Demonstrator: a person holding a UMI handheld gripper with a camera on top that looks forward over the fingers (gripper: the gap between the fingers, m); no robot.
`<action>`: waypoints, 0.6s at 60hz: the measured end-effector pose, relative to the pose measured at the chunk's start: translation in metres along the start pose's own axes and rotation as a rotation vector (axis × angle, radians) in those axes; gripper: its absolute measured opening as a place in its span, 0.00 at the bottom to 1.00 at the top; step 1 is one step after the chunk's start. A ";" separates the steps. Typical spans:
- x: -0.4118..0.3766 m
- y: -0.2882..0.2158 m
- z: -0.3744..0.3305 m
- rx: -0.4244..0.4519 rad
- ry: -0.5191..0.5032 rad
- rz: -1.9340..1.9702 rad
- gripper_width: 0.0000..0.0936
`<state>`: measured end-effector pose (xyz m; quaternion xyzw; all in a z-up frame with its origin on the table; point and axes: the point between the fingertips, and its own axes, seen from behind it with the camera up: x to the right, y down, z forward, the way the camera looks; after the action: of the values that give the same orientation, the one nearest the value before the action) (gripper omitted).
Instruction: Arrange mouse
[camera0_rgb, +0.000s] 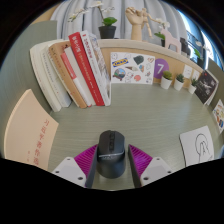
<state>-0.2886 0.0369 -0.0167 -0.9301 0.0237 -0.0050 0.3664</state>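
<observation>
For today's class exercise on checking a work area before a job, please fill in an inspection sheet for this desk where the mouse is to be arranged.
Surface: grey-green desk top, mostly bare ahead of the fingers.
Job's things: dark grey computer mouse, standing between the fingers, resting on the desk.
Clutter: leaning row of books with a red spine; white sketch sheet; printed cards; small potted plants.
Grippers: gripper with magenta pads; whether it presses the mouse cannot be told.
Cables: nothing seen.
Surroundings: wooden hand model, plant in dark pot.
</observation>
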 end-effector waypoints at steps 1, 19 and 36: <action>0.000 -0.001 0.001 -0.002 0.000 0.001 0.58; 0.000 -0.004 0.005 -0.025 -0.007 -0.001 0.47; -0.001 -0.006 0.007 -0.073 -0.047 -0.009 0.36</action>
<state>-0.2890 0.0459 -0.0182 -0.9428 0.0110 0.0163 0.3327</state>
